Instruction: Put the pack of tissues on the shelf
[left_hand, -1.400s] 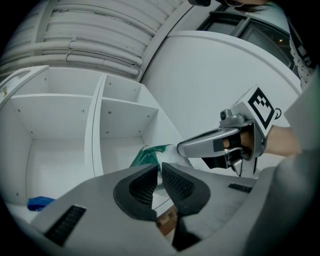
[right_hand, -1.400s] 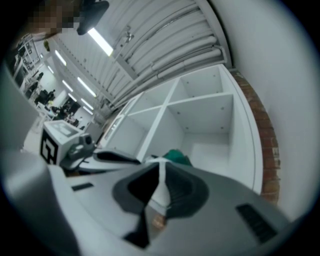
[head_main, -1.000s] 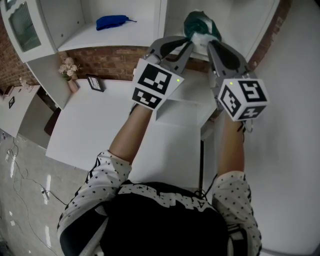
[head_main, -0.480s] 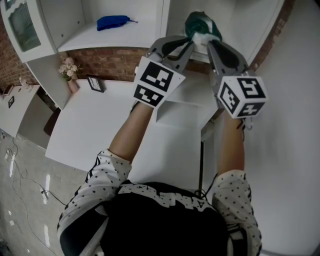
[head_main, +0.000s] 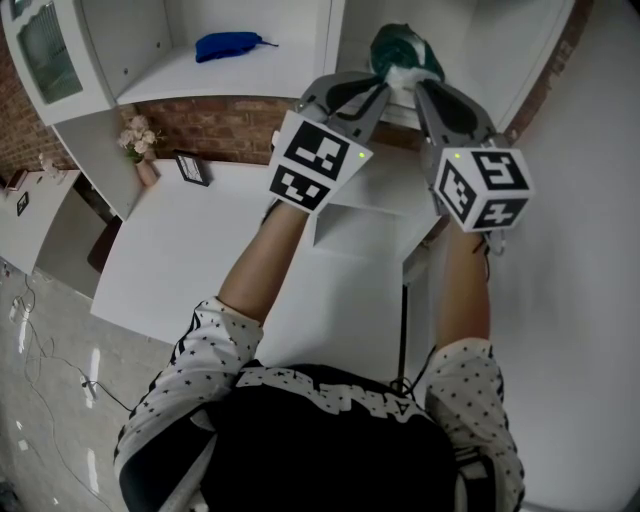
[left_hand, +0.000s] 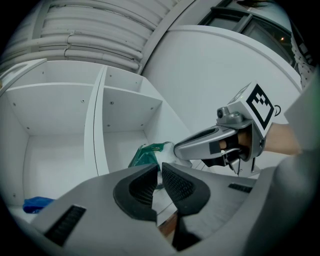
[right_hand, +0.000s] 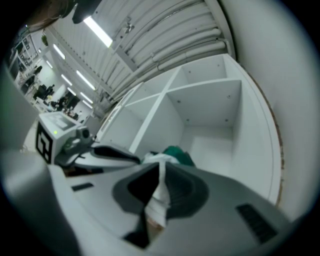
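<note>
Holding the pack of tissues (head_main: 403, 55) at the shelf (head_main: 250, 75).
My left gripper (head_main: 383, 86) and right gripper (head_main: 418, 86) clamp its near end; the shelf lies just beyond.

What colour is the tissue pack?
The tissue pack is green and white; the head view shows it best.

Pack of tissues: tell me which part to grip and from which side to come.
Grip the pack of tissues by its thin white wrapper end, which faces the open front of the shelf; come from that front, nearly level. The bulky green body points into the compartment and looks too thick to pinch. The left claw and right claw are both shut on that end.
</note>
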